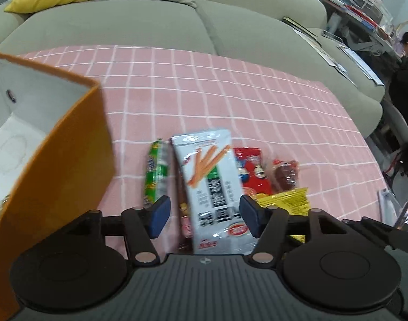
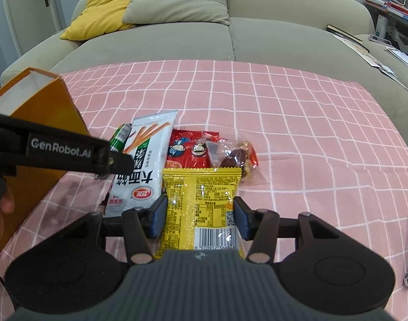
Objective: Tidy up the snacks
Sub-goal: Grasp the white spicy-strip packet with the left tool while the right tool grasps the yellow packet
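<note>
White snack packet lies lengthwise between left claw's parted pads, pointing toward sofa.

Snack packets lie clustered flat: white stick-biscuit pack, yellow packet, red packet.

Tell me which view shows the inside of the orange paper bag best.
The left wrist view: the orange paper bag opens toward the camera, showing its white lining down to the bottom. The right wrist view shows mostly its orange outer side and a sliver of white rim, partly behind the left gripper.
</note>
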`<state>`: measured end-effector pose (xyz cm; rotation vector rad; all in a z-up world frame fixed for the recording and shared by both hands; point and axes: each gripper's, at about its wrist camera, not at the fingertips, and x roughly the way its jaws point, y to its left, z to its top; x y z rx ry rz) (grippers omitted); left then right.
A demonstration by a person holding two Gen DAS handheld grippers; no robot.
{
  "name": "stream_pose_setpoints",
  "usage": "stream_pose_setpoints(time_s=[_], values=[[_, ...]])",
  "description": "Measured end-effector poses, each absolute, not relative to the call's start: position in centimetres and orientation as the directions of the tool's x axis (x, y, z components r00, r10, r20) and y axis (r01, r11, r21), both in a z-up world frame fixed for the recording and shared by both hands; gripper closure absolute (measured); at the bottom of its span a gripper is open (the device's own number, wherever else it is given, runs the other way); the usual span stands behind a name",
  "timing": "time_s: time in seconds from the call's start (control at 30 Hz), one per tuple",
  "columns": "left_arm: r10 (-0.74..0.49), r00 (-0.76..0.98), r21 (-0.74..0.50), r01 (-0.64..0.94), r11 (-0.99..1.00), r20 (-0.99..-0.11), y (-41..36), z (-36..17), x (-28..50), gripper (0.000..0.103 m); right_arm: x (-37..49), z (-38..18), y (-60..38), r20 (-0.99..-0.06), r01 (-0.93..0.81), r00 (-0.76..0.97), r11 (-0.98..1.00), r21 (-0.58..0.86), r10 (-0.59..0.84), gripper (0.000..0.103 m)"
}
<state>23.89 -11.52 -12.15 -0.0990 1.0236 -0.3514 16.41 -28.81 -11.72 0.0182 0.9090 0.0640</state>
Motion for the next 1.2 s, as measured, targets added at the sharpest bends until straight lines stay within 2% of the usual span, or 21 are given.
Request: stream_pose_setpoints(time_s=[0.1, 0.33, 0.37, 0.4, 0.5, 0.77, 1.2], values=[[-0.319, 0.447, -0.241, 0.223, 0.945, -0.836, -12.7, -12.7, 24.7, 0.024, 16.4, -11.8, -29.0, -0.790, -0.050, 0.611, 0.998, 0.033, 0.057, 0.053], [-0.258, 0.413, -0.211, 0.158, 0.965, -0.873, -14.1, -14.3, 25.8, 0.023, 16.5, -12.2, -29.4, -0.795, -0.043, 0.603, 0.998, 0.043, 0.060, 0.053], [-0.264, 0.414, -0.215, 0.161, 0.963, -0.871, -14.0, -14.4, 25.8, 0.025, 16.5, -12.2, -29.4, -0.795, -0.044, 0.603, 0.998, 0.042, 0.060, 0.053], [-0.271, 0.418, -0.222, 0.163, 0.961, -0.867, -13.9, -14.4, 25.8, 0.033, 16.5, -12.3, -29.3, -0.795, -0.046, 0.603, 0.998, 0.041, 0.060, 0.053], [-0.281, 0.426, -0.229, 0.170, 0.959, -0.860, -13.7, -14.1, 25.7, 0.045, 16.5, -12.4, -29.3, -0.797, -0.043, 0.600, 0.998, 0.044, 0.061, 0.053], [-0.284, 0.440, -0.222, 0.188, 0.957, -0.852, -13.0, -13.3, 24.8, 0.049, 16.3, -12.2, -29.1, -0.797, -0.047, 0.600, 0.998, 0.049, 0.067, 0.053], [-0.320, 0.474, -0.253, 0.201, 0.946, -0.820, -9.8, -8.8, 18.9, 0.051, 12.8, -9.2, -27.6, -0.780, -0.050, 0.613, 0.991, 0.122, 0.127, 0.053]])
